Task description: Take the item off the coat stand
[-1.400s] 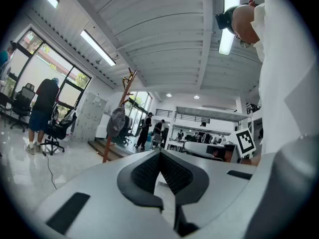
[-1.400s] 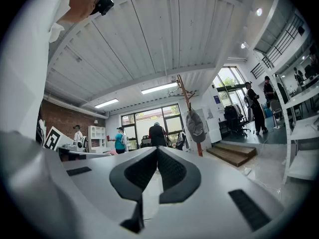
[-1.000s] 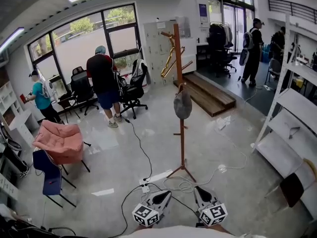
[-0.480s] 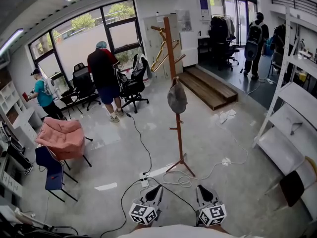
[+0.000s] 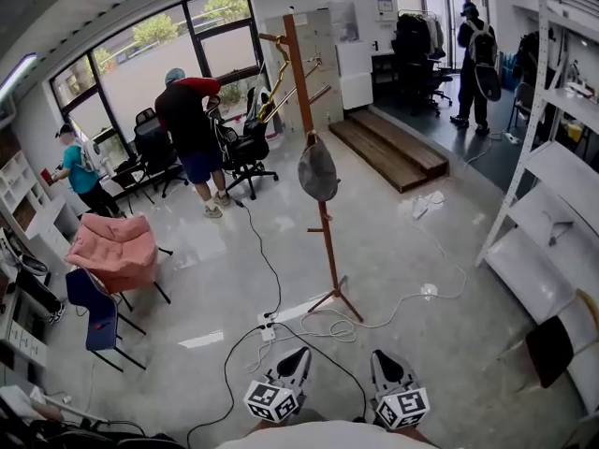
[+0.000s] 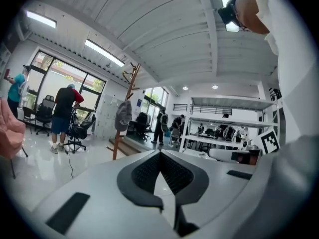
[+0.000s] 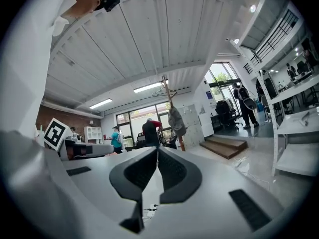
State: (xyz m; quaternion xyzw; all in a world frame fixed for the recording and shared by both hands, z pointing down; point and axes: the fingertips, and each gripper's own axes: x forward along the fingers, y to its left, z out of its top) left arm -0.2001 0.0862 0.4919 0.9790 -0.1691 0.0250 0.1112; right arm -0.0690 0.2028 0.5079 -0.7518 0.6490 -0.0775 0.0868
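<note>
Grey cap (image 5: 318,171) hung midway up the coat stand (image 5: 323,241), hiding its peg. Well short of the stand, left gripper (image 5: 300,353) and right gripper (image 5: 382,354) both closed, empty, handles cut off below.

Our head camera looks forward and steeply down over the floor (image 5: 374,241), with the left gripper (image 5: 299,355) and right gripper (image 5: 382,357) at its bottom edge and the stand (image 5: 324,223) well ahead. Each gripper camera sits close behind its own jaws, facing level along them. All three views share the distant stand and its cap (image 5: 318,170).
</note>
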